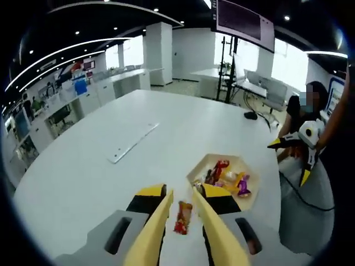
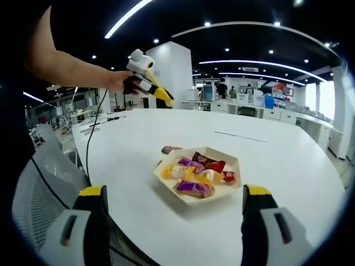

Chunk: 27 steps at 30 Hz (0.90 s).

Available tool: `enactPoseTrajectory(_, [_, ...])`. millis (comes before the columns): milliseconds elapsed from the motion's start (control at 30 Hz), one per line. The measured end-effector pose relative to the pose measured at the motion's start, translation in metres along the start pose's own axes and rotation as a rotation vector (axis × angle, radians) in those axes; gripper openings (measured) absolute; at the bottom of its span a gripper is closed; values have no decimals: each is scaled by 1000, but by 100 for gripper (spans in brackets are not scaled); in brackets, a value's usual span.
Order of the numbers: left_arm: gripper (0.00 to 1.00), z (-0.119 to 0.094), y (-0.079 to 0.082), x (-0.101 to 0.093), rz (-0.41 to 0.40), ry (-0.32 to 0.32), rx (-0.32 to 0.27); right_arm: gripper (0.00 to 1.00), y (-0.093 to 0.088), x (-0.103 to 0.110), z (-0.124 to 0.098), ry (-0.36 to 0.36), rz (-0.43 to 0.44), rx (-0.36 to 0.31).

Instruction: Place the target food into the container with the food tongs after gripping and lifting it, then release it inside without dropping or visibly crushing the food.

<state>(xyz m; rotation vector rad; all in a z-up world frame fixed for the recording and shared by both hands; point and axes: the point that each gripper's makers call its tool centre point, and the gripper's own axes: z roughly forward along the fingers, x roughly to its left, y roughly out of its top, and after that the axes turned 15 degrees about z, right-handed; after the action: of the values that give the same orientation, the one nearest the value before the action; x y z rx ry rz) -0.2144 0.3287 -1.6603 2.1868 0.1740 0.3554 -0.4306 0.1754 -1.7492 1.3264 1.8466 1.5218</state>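
A red-and-orange wrapped candy (image 1: 183,217) is seen lying on the white table (image 1: 100,166), between the yellow tongs (image 1: 183,224) of the left gripper, just short of the tray (image 1: 195,173); the tong tips are narrowly apart on either side of it, and whether they touch the wrapper cannot be told. In the right gripper view the same candy (image 2: 170,149) is seen beside the far edge of the hexagonal tray (image 2: 191,200), apart from the sweets (image 2: 197,173) heaped inside (purple, yellow and red wrappers). The right gripper (image 2: 175,221) is held wide open, with nothing between its jaws. The left gripper (image 2: 150,77) is shown in a hand above the table's far side.
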Motion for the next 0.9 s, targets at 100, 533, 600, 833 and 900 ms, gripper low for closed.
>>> enactPoseTrajectory(100, [16,1,4,0,40,10,-5,100,3,1,0,2,-5,-13])
enactPoseTrajectory(533, [18,3,6,-4,51,-8,-10,100,2,-1,-1,-8,-5,-12])
enactPoseTrajectory(600, [19,4,4,-5,56,-16,-8,100,2,-1,-1,-10,-4,-12])
enactPoseTrajectory(833, [19,8,1,-11,67,-42,-4,100,2,-2,-1,-14,-2,-14])
enactPoseTrajectory(900, [19,10,-2,-12,66,-50,-3,100,3,-2,-1,-15,-3,-15])
